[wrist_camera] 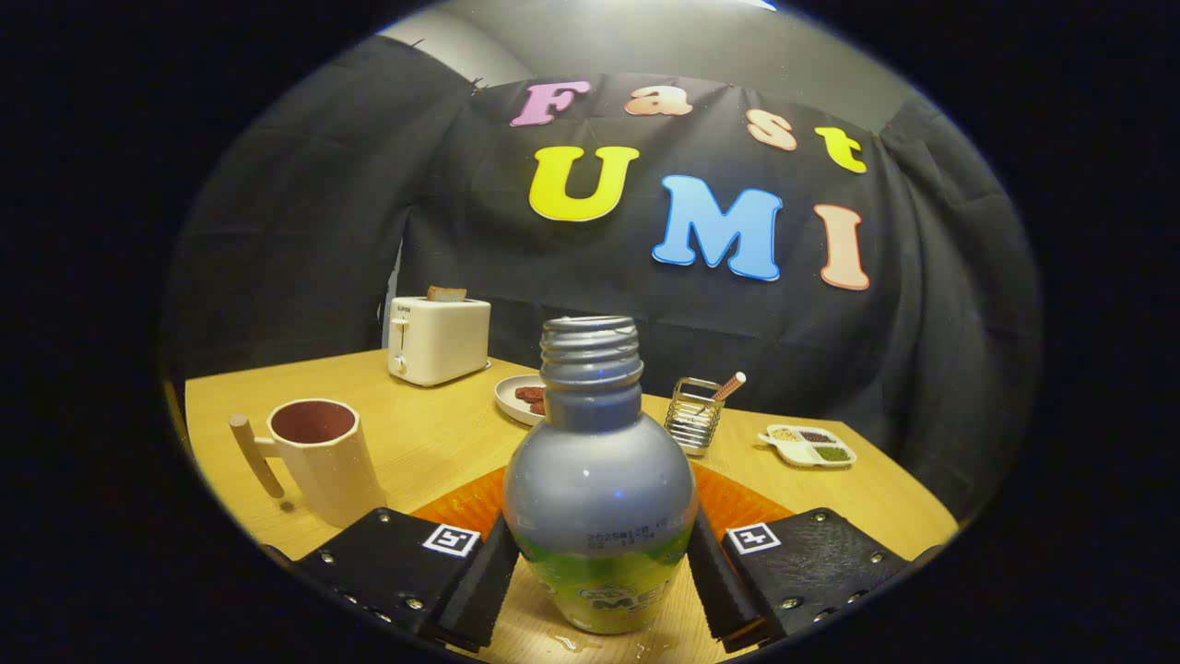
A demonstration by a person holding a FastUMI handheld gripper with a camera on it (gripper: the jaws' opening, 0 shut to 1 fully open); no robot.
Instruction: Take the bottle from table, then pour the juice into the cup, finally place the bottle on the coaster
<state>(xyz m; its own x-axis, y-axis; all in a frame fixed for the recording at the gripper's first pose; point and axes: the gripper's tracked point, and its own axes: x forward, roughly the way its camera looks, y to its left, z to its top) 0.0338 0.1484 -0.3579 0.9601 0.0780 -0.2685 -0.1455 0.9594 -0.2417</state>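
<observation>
In my gripper view, the gripper is clamped on the uncapped bottle, both fingers pressing its sides. Left of the bottle stands the cup; just behind the bottle lies the orange coaster.

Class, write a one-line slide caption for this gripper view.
Gripper shut on open bottle, orange coaster behind, cup beside.

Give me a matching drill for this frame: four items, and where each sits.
1. bottle
2. mug
3. toaster
4. divided dish

a. far corner of the table, by the cloth wall
b. between the fingers of the hand-held gripper
c. beyond the right finger, past the wire holder
d. ahead of the left finger

Pairs: 1-b, 2-d, 3-a, 4-c
</observation>
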